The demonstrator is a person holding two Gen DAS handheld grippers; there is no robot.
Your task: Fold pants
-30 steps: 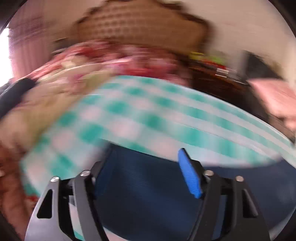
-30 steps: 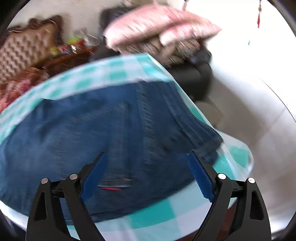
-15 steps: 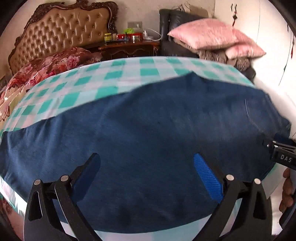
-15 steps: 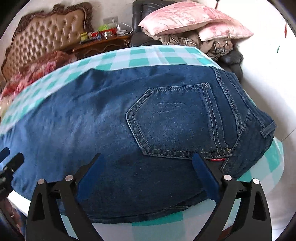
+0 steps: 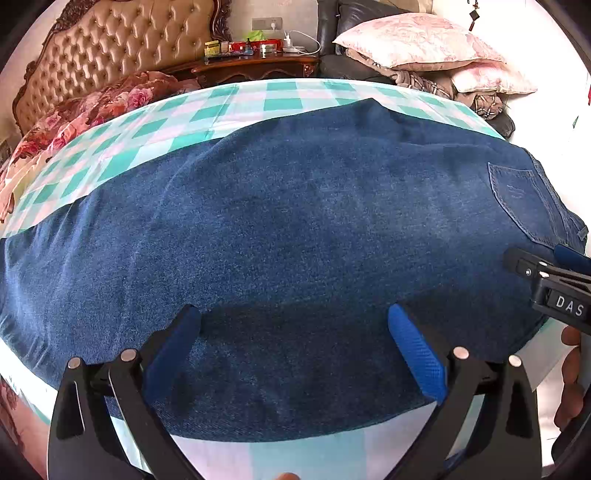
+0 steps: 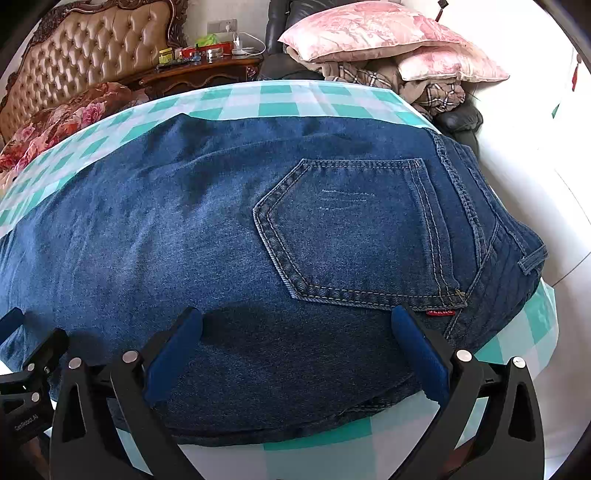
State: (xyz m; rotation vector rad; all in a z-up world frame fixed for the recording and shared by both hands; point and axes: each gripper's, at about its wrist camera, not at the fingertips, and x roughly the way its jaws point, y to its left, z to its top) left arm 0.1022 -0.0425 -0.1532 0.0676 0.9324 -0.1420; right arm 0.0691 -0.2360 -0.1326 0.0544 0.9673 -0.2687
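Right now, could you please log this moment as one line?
task: fold pants | jeans: flat on checked tablecloth | left gripper: open, empty | right gripper: open, empty

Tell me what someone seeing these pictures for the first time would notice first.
The dark blue jeans fill the middle, spread flat on a teal-and-white checked cloth, back pocket facing up toward the right. Behind sit a tufted headboard at the left and pink pillows at the right.

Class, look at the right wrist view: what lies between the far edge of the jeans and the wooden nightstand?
A strip of green-and-white checked cloth lies between the jeans and the nightstand, shown in the right wrist view.
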